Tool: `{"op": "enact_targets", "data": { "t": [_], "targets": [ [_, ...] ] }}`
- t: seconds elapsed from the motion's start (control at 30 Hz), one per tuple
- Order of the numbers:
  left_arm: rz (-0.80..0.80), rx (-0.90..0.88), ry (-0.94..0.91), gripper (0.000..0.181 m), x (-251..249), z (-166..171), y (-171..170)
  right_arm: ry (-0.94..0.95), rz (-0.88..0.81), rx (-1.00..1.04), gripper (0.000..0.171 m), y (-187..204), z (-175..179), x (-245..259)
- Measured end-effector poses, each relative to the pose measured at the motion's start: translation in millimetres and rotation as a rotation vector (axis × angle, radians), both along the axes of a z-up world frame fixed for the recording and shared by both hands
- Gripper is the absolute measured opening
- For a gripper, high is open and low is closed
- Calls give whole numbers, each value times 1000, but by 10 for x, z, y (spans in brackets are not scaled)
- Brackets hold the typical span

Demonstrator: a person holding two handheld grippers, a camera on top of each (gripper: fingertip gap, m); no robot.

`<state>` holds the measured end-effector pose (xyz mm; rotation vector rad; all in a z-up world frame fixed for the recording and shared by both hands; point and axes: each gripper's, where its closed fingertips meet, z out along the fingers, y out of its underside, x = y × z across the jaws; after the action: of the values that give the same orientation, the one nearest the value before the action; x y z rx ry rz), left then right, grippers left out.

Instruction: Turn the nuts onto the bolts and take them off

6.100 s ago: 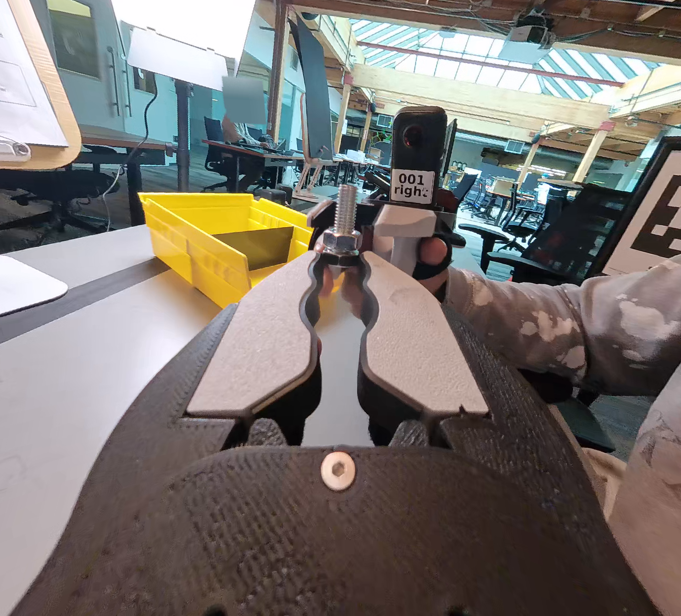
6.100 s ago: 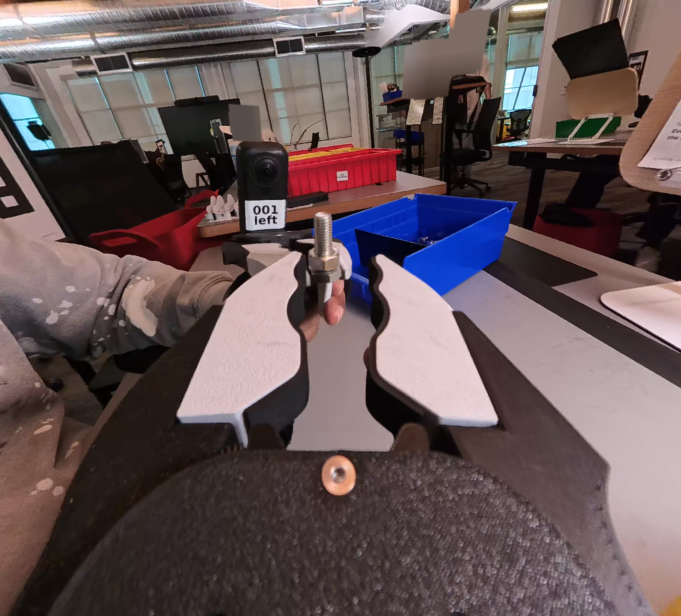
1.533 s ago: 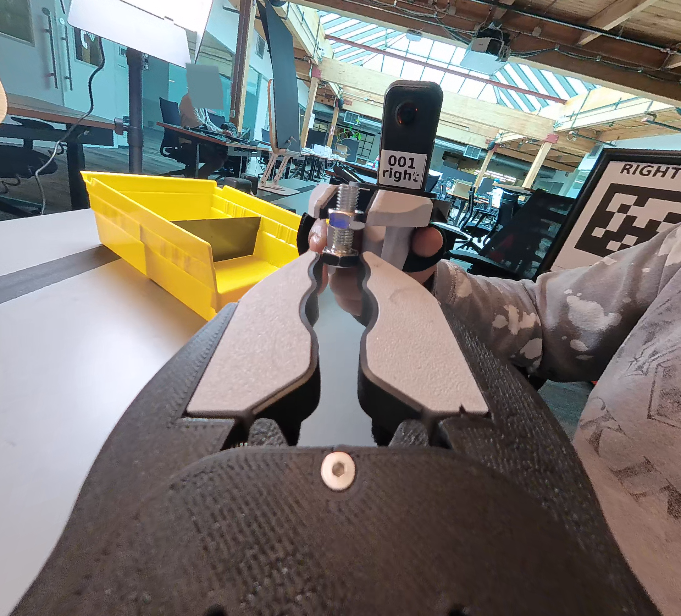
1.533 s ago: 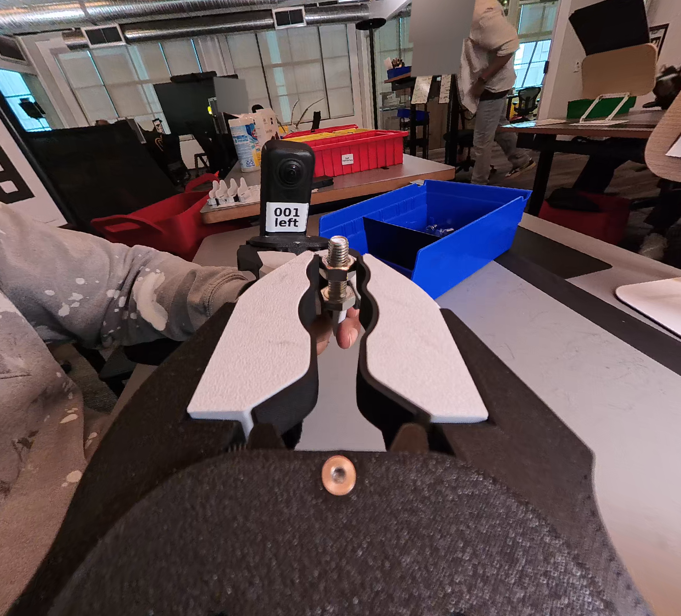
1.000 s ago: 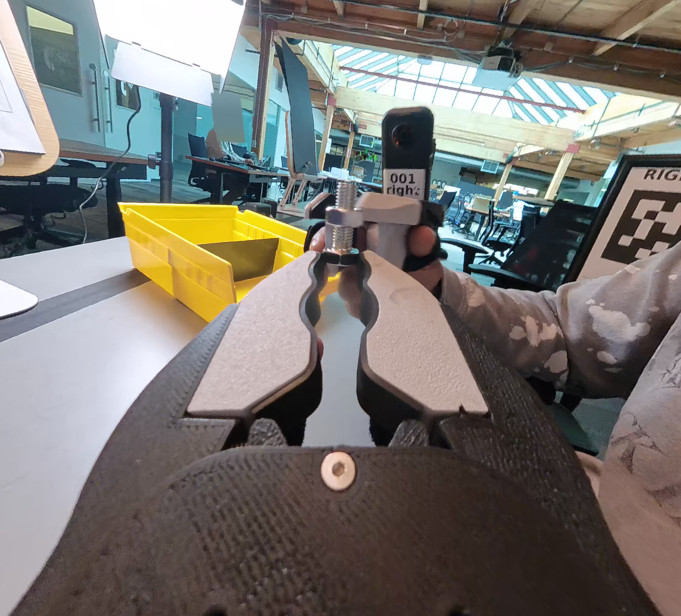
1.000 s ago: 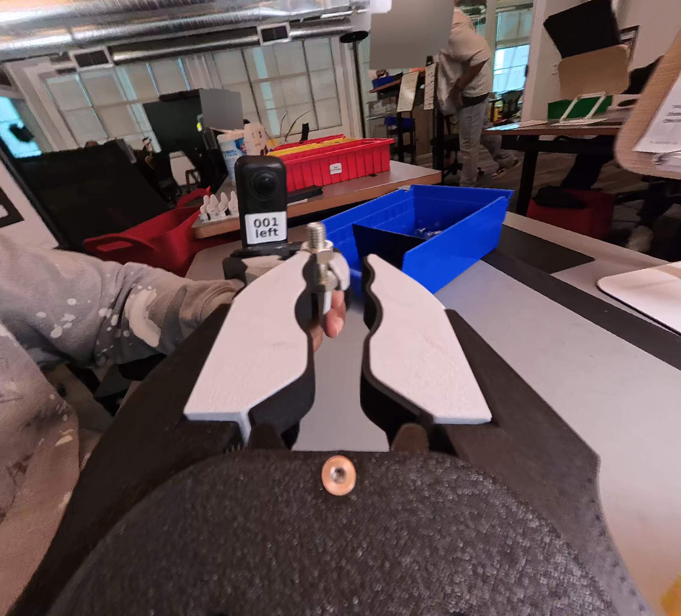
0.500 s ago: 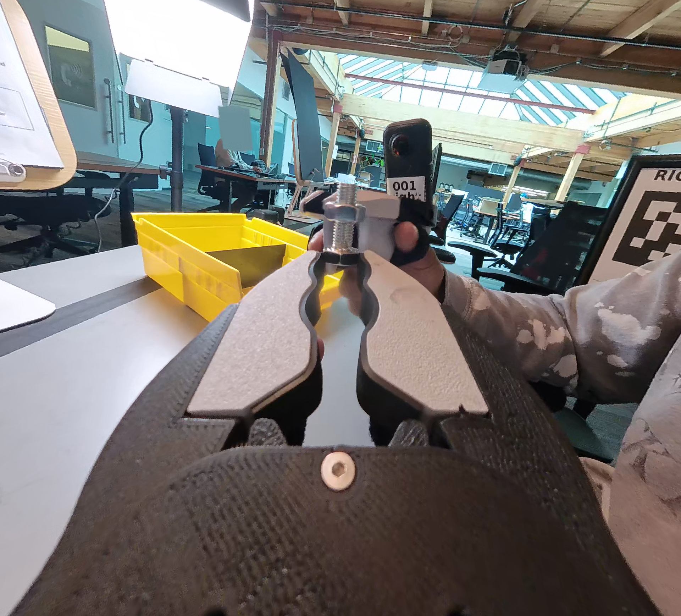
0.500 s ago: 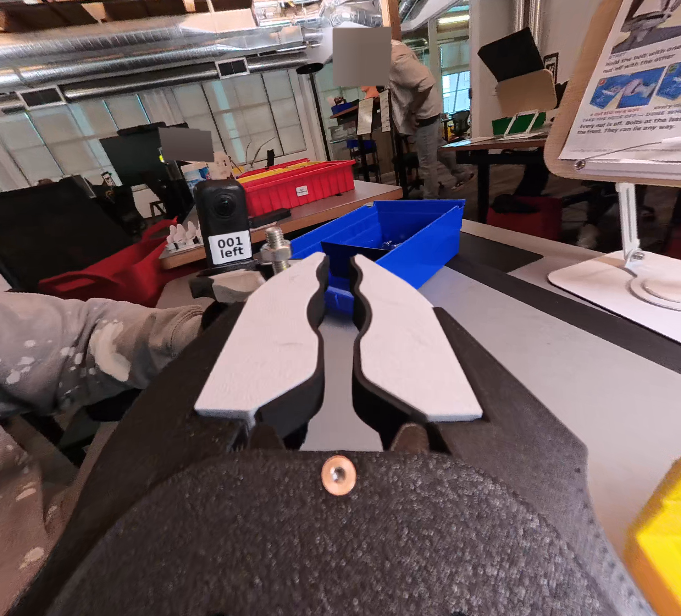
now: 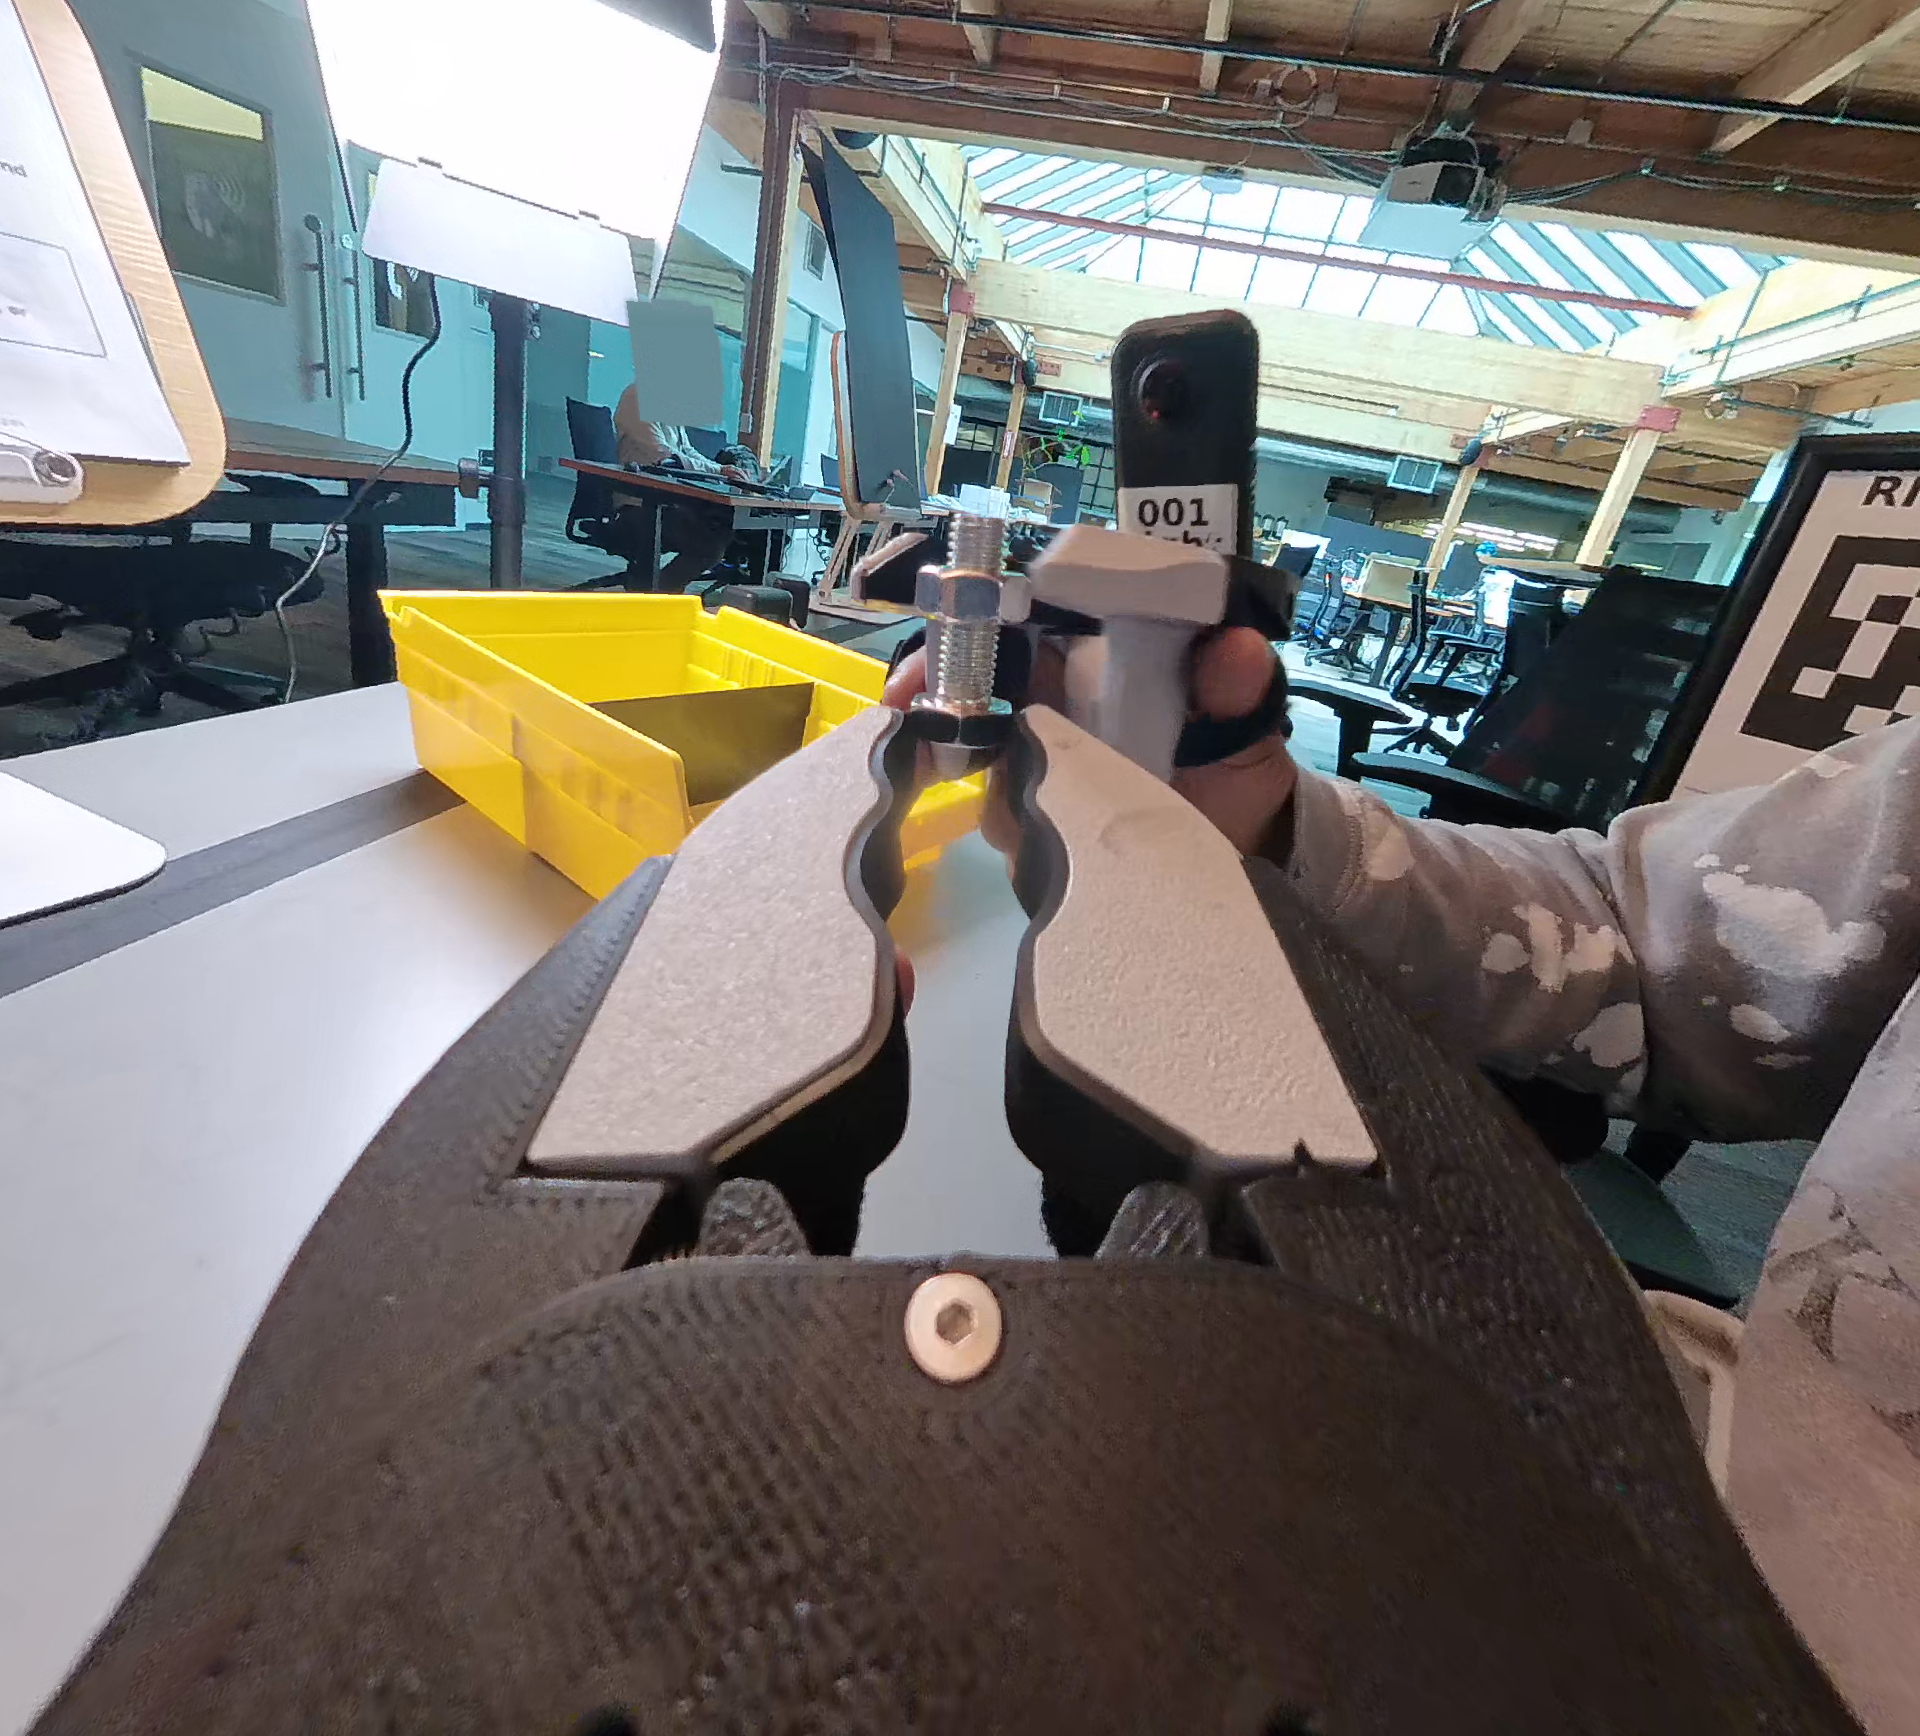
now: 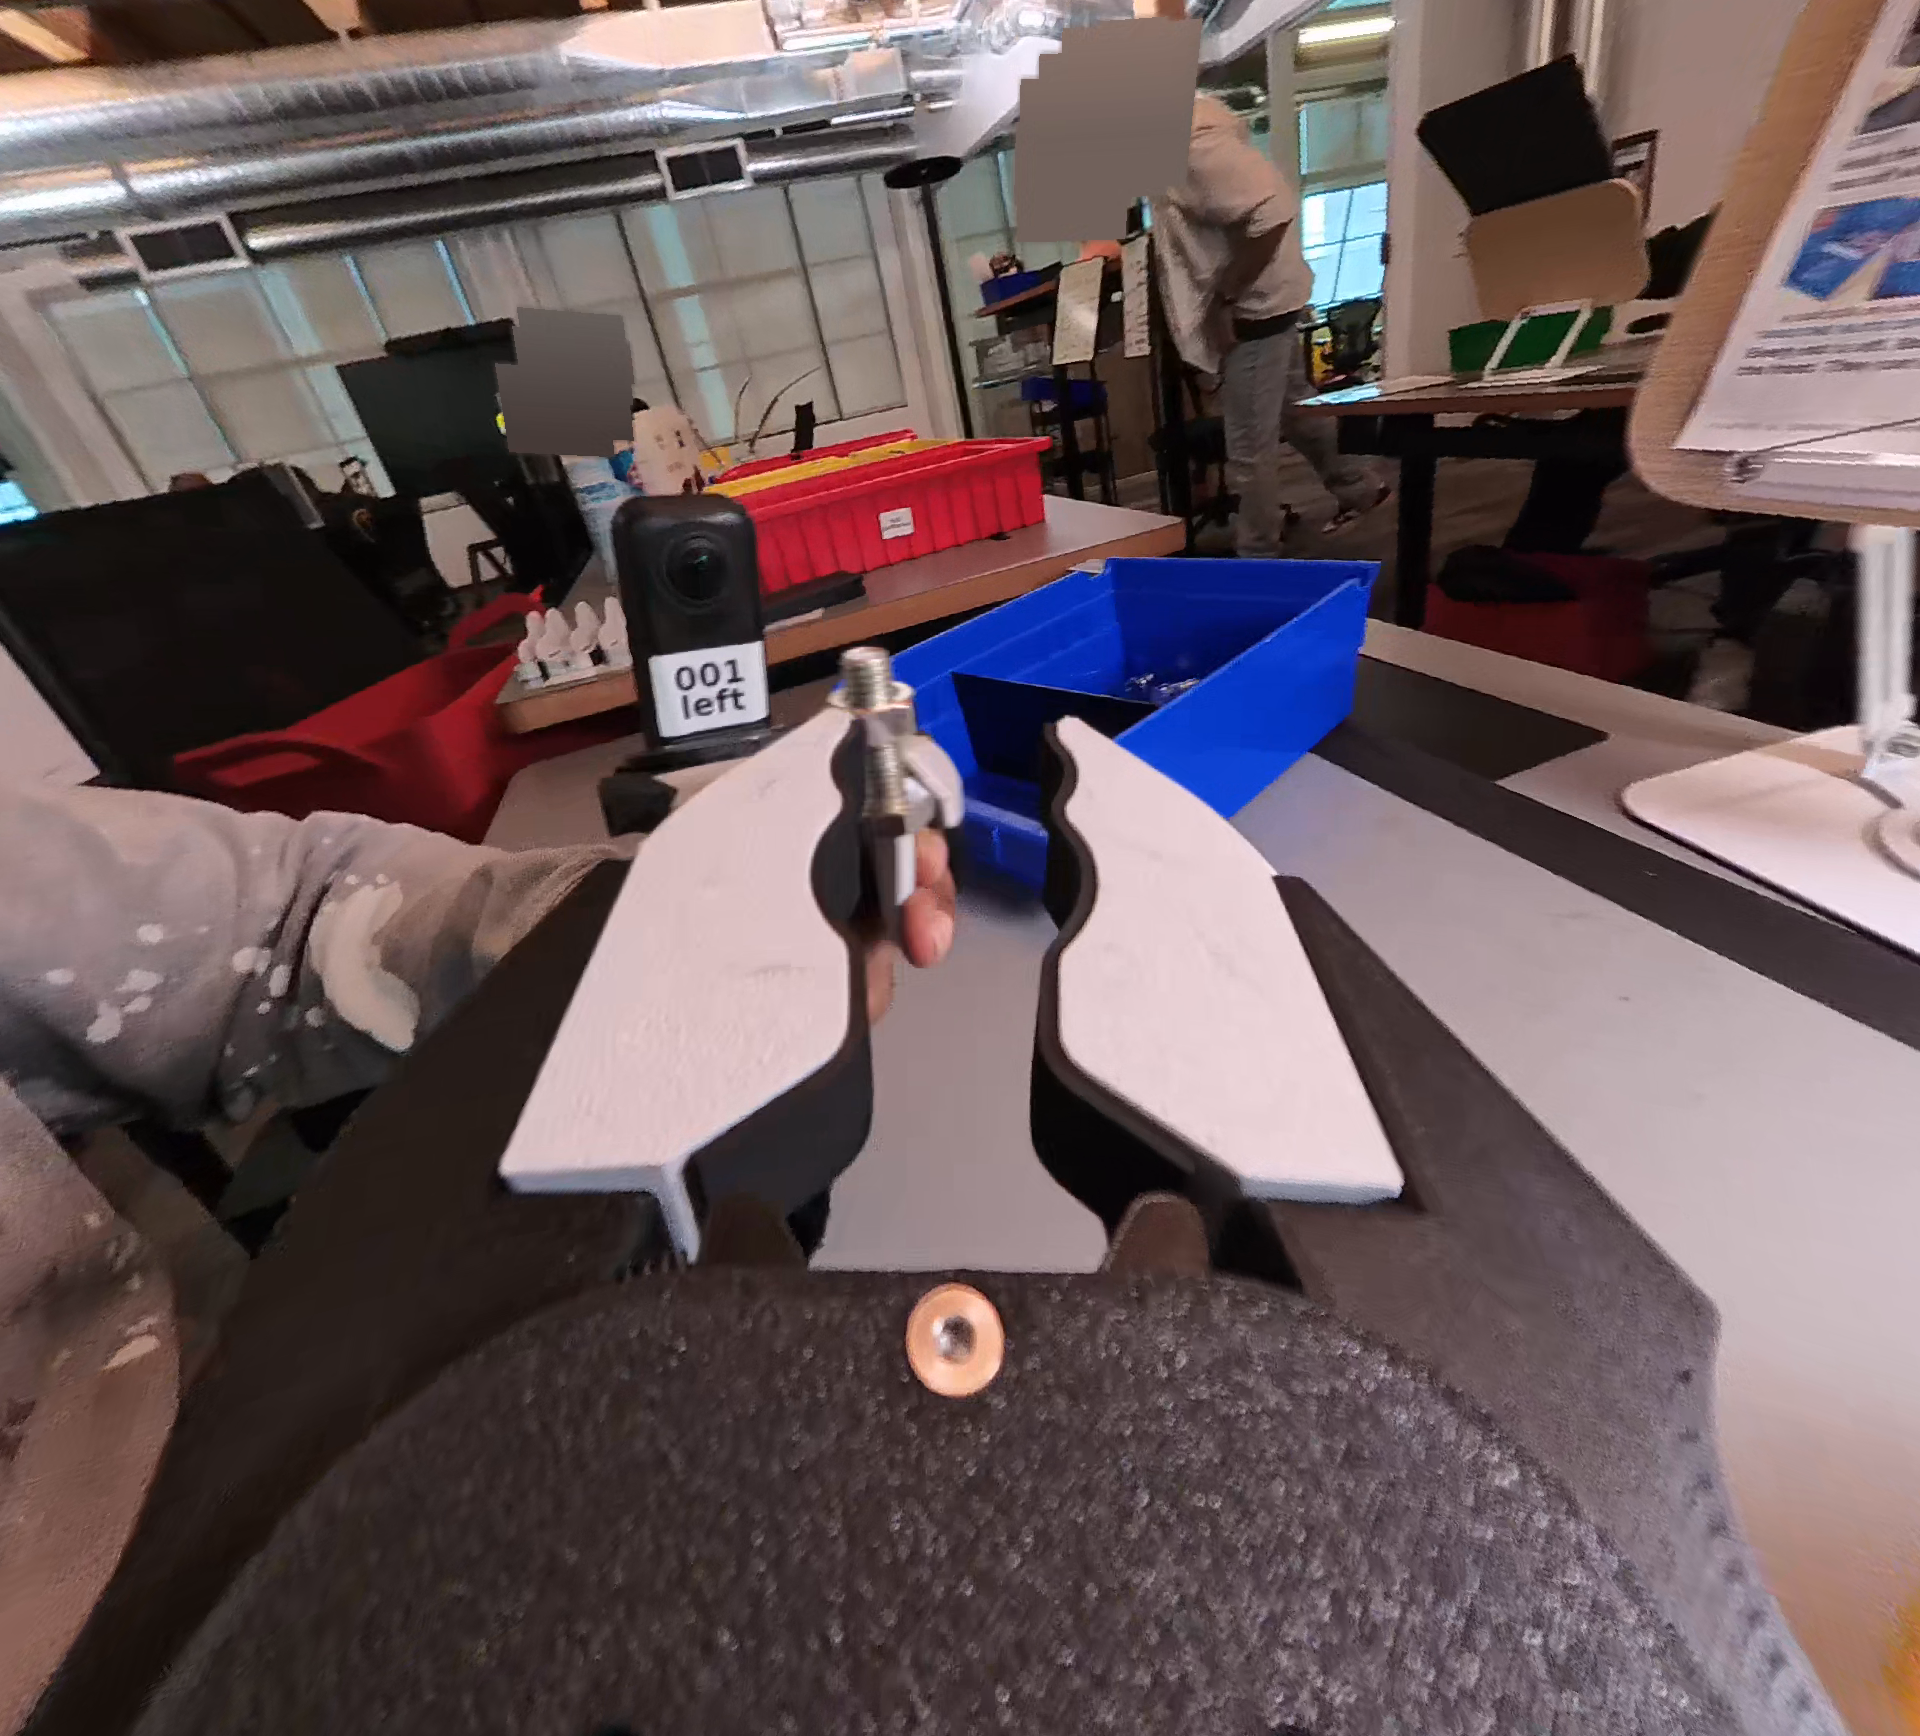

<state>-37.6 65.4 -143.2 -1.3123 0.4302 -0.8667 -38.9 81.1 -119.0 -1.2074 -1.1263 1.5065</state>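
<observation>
My left gripper [image 9: 961,736] is shut on the head of a steel bolt [image 9: 961,647] and holds it upright above the table. A hex nut [image 9: 958,590] sits on the thread a little below the bolt's top. My right gripper [image 10: 945,741] is open. The bolt [image 10: 881,756] stands between its jaws, close to the left finger, and the nut [image 10: 871,701] is level with the tips. In the left wrist view the right gripper's fingers [image 9: 1132,580] flank the nut without clamping it.
A yellow bin [image 9: 540,710] stands on the grey table [image 9: 260,1011] behind the bolt. A blue bin [image 10: 1195,699] with small metal parts stands on the other side. A clipboard on a white stand [image 10: 1766,813] is at the table's end. A person stands far behind.
Half a second ago the right gripper's jaws were nearly closed with the bolt off to their left. Now they are wide apart and the bolt is between them. The left gripper still holds the bolt.
</observation>
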Motion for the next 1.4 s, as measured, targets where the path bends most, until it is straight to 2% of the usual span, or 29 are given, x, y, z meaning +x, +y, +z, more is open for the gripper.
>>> {"op": "enact_targets", "data": {
  "t": [0.07,0.13,0.17,0.2,0.23,0.3,0.43,0.53,0.57,0.6,0.67,0.83,0.93,0.97,1.0,1.03,1.1,1.17,1.27,1.33,1.37,1.4],
  "targets": [
    [-5,0,8,17,29,-14,-5,-27,27,25,39,-118,-41,-60],
    [3,0,3,18,22,1,-4,-25,1,39,35,-93,-45,-72],
    [3,-2,-11,17,-9,11,2,-20,4,22,29,-66,-36,-56],
    [-5,3,-22,17,-32,28,-7,-13,-36,-10,14,34,-26,-29],
    [4,6,-21,18,-50,38,-2,10,-73,-24,13,130,-4,9],
    [5,11,-16,18,-43,47,-7,8,-72,-38,20,179,4,42],
    [-5,0,-2,17,15,-7,-3,-9,21,-8,36,-76,-12,-41],
    [-4,3,5,17,28,2,-14,-19,29,-21,35,-94,-43,-73],
    [0,-3,-9,17,0,5,-2,-18,34,-45,33,-66,-42,-64],
    [-10,5,-28,18,-26,25,-12,-23,1,-80,14,17,-52,-49],
    [-3,9,-28,18,-43,48,-14,-2,-61,-97,11,176,-56,0],
    [-5,-3,-10,17,5,-2,-4,4,34,-71,35,-41,-19,-43],
    [-4,-3,-12,17,15,3,-9,-10,27,-42,36,-76,-40,-75],
    [-3,-5,-30,17,-15,15,-4,-3,23,-52,32,-44,-32,-60],
    [-16,2,-43,17,-32,37,-18,3,-22,-81,15,60,-27,-36],
    [-8,5,-39,17,-46,45,-14,27,-58,-101,13,158,-8,0],
    [-4,10,-33,17,-40,53,-18,34,-44,-119,19,190,15,38],
    [-4,3,-28,17,-20,24,-10,26,-6,-85,31,73,37,12],
    [-14,0,-17,18,20,-2,-14,1,19,-46,37,-80,1,-60],
    [-8,2,-24,17,6,15,-15,7,14,-65,35,-35,0,-52],
    [-22,9,-32,17,-3,34,-31,8,-25,-92,17,67,-5,-27],
    [-16,10,-31,17,-14,43,-29,16,-74,-108,13,188,-11,7]
  ]
}}
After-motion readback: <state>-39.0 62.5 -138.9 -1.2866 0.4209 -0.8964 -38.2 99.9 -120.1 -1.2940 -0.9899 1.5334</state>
